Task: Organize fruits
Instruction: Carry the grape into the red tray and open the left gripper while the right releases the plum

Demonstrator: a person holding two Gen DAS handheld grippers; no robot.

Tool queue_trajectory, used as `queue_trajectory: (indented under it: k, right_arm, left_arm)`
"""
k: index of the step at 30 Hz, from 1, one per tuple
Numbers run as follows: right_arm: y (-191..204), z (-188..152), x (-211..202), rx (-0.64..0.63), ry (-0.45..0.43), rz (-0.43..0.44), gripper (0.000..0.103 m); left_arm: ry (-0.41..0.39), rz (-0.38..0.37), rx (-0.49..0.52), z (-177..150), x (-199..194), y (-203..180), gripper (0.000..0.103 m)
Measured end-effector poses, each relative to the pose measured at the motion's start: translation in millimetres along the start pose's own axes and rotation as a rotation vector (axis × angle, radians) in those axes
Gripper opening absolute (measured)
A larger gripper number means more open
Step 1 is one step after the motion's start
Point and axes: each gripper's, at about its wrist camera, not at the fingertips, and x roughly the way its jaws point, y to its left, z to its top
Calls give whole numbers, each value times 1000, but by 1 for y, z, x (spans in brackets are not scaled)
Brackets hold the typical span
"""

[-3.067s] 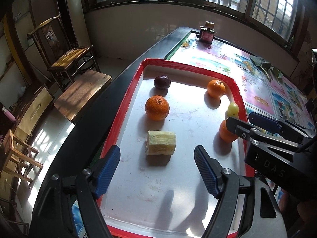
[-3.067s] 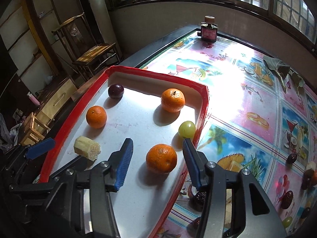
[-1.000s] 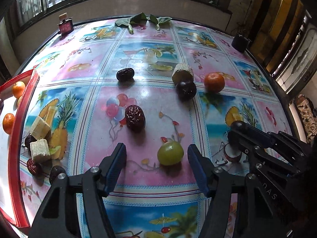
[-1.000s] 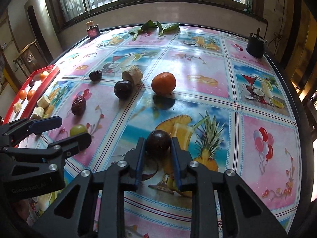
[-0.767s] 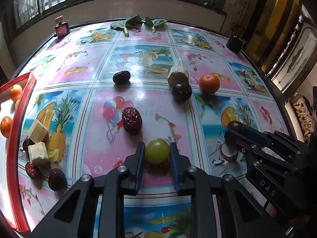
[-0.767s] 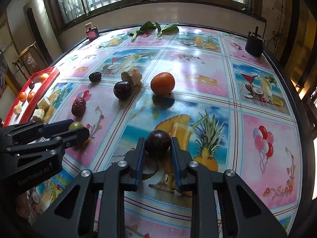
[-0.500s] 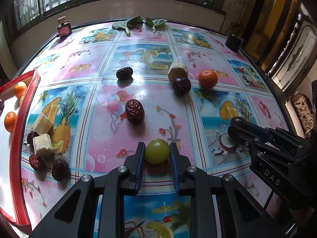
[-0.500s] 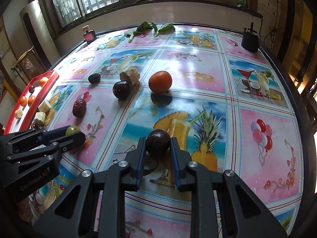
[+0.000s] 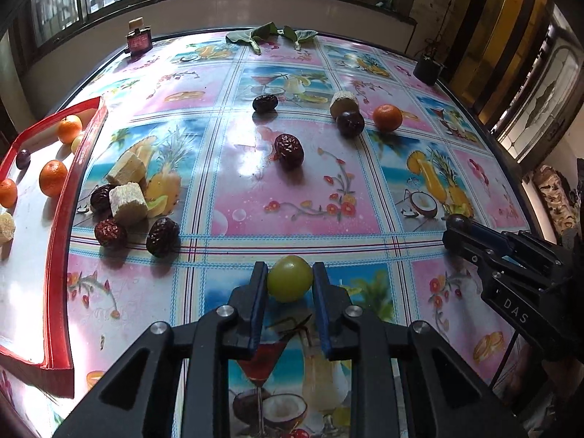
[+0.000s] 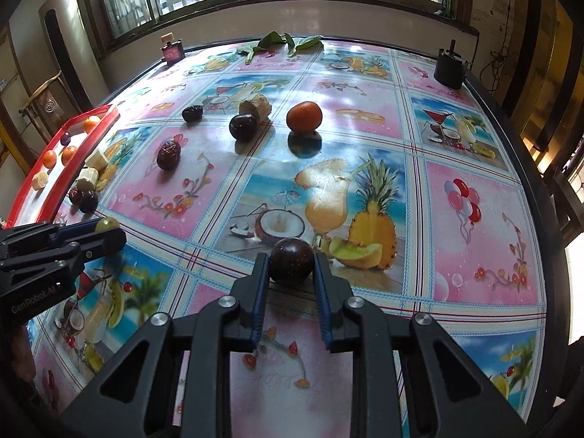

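We have both pickups made. Our left gripper (image 9: 289,281) is clenched on the green grape (image 9: 290,278), and our right gripper (image 10: 291,262) is clenched on the dark plum (image 10: 291,261); each fruit sits pinched between the blue finger pads. A second ago the left fingers stood wide on either side of the grape while the right was already grasping the plum; now both are grasping, and the printed cloth under each fruit has slid, so we judge both have lifted clear of the bench (image 10: 474,189) (height above it is hard to read through the fisheye).

That means the carry to the red tray (image 9: 60,219) comes next. It sits at the far left edge of the bench and already holds tangerines, a dark plum and a pale cut piece. Loose fruit remains on the bench: a tangerine (image 10: 304,116), another plum (image 10: 243,126), several dried dates and some pale sugarcane chunks (image 9: 127,199) near the tray rim. We should cross over that cluster without knocking it.
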Motion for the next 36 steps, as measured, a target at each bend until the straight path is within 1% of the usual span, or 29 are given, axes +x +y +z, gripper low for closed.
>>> queue_trajectory:
  k: [9,12,20,28,36]
  right_arm:
    - [20,-9,-18,10,-25,7,25]
    - [28,-12,-22,14,-20,11,25]
    - [60,-11,-28,5,-11,41,26]
    - [117,12,-27,-57,-31,111,26]
    - [186,42,-21,-157,-63,202,26]
  left_arm:
    - [1,-21,2,-17,-18,20,23]
    - [5,-35,-4,-21,-23,25,23]
    - [-19,-72,-21,-26,-45,42,23]
    - [-64,-75,-68,-23,-72,78,23]
    - [-115,-18,-139,-17,-91,128,23]
